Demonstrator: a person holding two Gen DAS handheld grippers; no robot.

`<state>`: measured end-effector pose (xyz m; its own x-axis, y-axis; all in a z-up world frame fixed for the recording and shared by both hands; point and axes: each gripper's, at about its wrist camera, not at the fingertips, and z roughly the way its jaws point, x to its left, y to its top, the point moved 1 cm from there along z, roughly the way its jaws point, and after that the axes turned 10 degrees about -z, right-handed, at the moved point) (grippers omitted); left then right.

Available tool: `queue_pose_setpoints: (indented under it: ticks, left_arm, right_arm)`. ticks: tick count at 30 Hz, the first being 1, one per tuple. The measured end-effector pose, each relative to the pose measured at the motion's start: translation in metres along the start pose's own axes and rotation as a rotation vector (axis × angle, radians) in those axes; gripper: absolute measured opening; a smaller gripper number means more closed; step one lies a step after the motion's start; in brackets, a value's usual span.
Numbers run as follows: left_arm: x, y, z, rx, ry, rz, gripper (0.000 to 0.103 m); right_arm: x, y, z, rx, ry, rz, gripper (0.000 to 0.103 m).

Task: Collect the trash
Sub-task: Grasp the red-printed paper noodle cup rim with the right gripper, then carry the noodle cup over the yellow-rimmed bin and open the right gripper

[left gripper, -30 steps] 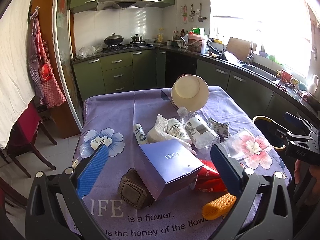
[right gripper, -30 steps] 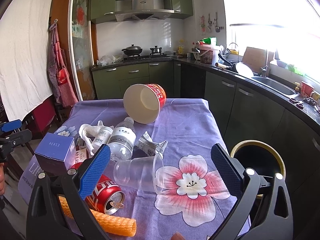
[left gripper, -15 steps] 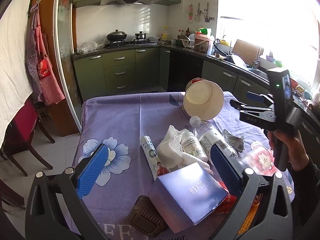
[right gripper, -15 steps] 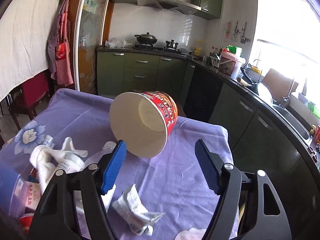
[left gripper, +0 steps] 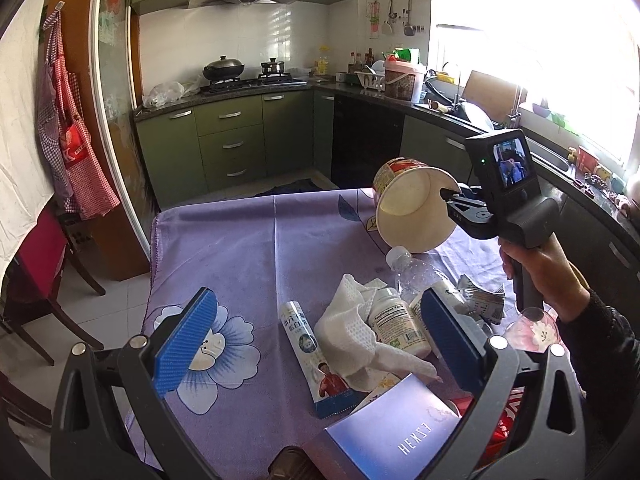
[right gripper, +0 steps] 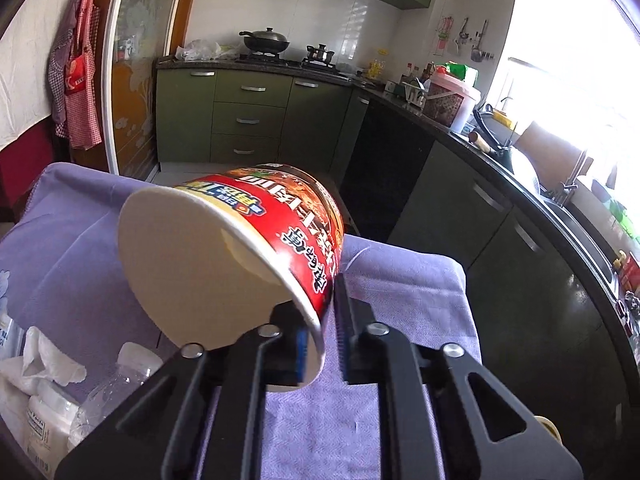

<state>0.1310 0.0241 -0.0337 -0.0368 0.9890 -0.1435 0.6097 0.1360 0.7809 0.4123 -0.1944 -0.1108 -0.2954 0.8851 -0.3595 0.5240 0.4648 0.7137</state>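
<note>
- The noodle cup [right gripper: 240,240] is seen lying tipped on its side at the far part of the table [left gripper: 248,248], its open mouth turned toward the cameras and its red printed wall uppermost.
- The cup is judged to be empty, light and thin-walled; paper of this kind is likely to dent or fold if squeezed hard across the body.
- Its rolled rim is judged the stiffest place, so a pinch with one pad inside the mouth and one outside the wall suits it best.
- That hold is what is shown: the right gripper [right gripper: 322,330] is closed down narrow on the lower edge of the rim, the wall being caught between the pads.
- With so slight a bite at one edge, the cup may swing or slip when lifted; a slow carry is advised.
- Just beside the cup, toward the cameras, a clear plastic bottle [left gripper: 416,276], a white pill bottle [left gripper: 396,324] and a crumpled white cloth [left gripper: 352,332] are heaped together, touching.
- A tube [left gripper: 310,356] lies flat beside the cloth, and a blue box [left gripper: 396,436] is nearest the left wrist camera.
- The left gripper [left gripper: 320,344] is held wide apart over this heap, with nothing pressed between its pads.
- A hand [left gripper: 540,276] is seen on the right gripper's handle.
</note>
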Motion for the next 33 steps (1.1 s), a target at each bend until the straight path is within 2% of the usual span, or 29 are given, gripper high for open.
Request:
queue_pose_setpoints:
  ticks: [2, 8, 14, 17, 21, 25, 29, 33]
  left_arm:
    - [0.001, 0.000, 0.002, 0.003, -0.001, 0.002, 0.097]
    - [0.000, 0.001, 0.000, 0.005, -0.007, -0.002, 0.097]
    - [-0.011, -0.002, -0.014, -0.010, -0.035, 0.022, 0.097]
    - [-0.017, -0.005, -0.023, -0.023, -0.053, 0.034, 0.097]
    - [-0.027, -0.009, -0.033, -0.038, -0.078, 0.040, 0.097]
    - [-0.039, -0.013, -0.038, -0.043, -0.094, 0.051, 0.097]
    - [-0.055, -0.019, -0.043, -0.045, -0.112, 0.064, 0.097]
    - [-0.068, -0.024, -0.051, -0.037, -0.113, 0.090, 0.097]
  right_arm:
    - [-0.006, 0.000, 0.002, -0.002, 0.004, 0.016, 0.006]
    - [-0.035, -0.002, -0.010, 0.022, 0.088, 0.116, 0.004]
    - [-0.097, -0.013, -0.041, 0.113, 0.255, 0.265, 0.004]
    - [-0.139, -0.029, -0.067, 0.182, 0.290, 0.317, 0.004]
    - [-0.203, -0.070, -0.107, 0.272, 0.274, 0.423, 0.004]
    - [-0.269, -0.136, -0.134, 0.378, 0.208, 0.556, 0.004]
    - [-0.318, -0.205, -0.123, 0.506, 0.172, 0.688, 0.004]
    - [-0.338, -0.253, -0.088, 0.601, 0.184, 0.766, 0.005]
